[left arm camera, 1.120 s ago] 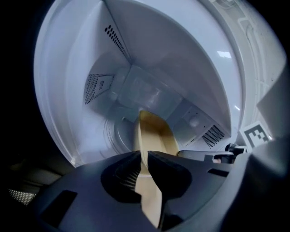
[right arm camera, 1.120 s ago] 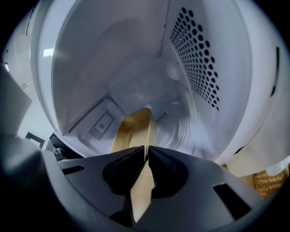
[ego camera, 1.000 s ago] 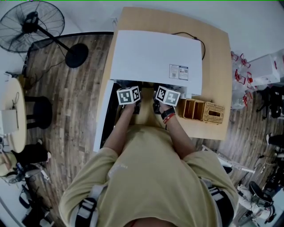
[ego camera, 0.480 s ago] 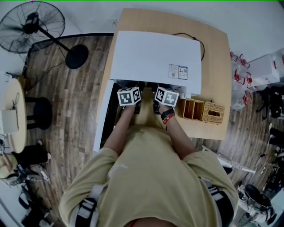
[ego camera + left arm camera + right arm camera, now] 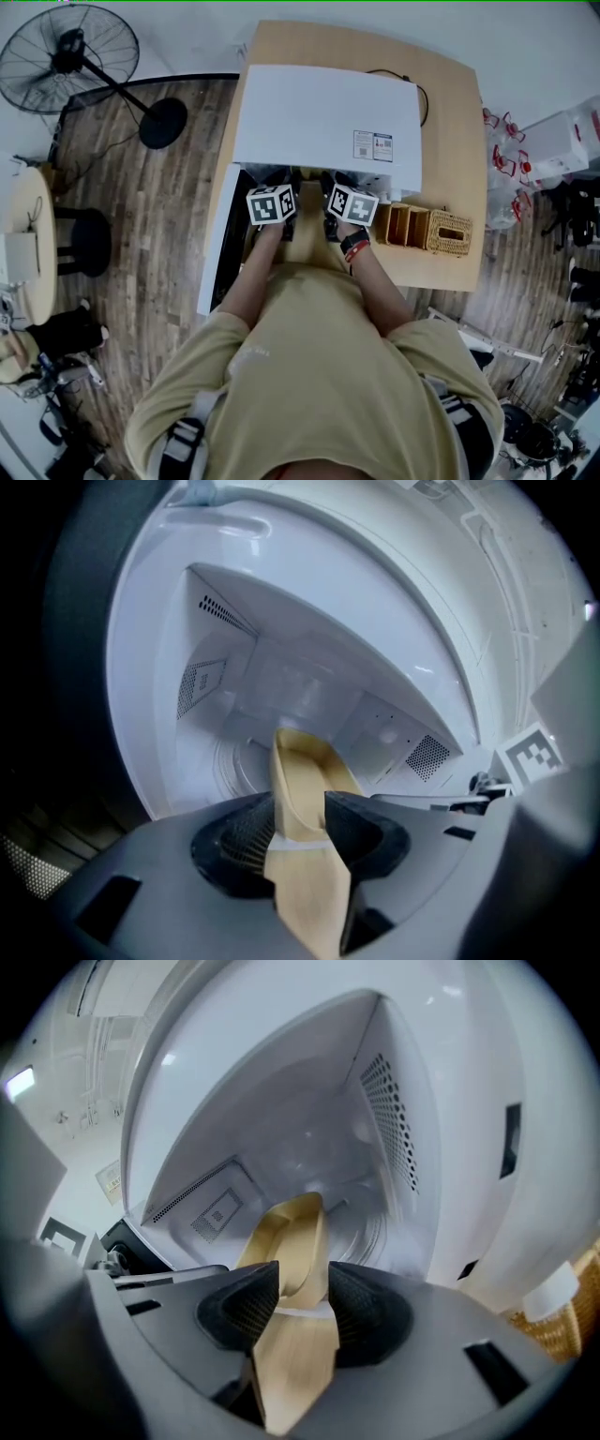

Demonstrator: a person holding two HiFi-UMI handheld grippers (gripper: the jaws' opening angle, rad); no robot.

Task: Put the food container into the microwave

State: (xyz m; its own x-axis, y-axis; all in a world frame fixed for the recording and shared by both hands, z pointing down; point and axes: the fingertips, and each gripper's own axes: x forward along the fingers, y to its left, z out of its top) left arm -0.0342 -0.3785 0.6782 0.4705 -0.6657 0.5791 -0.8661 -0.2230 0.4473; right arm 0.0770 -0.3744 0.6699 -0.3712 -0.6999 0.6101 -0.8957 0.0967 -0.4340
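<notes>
Nearest, low in each gripper view, the left gripper (image 5: 298, 810) and right gripper (image 5: 302, 1290) have just been opening their jaws, which now stand wide with a rim edge of the tan food container (image 5: 309, 766) unclamped between the pads. Beyond, the container lies inside the microwave (image 5: 323, 117) cavity, with white walls clear around it. Its door (image 5: 216, 248) hangs open at centre left of the head view.
</notes>
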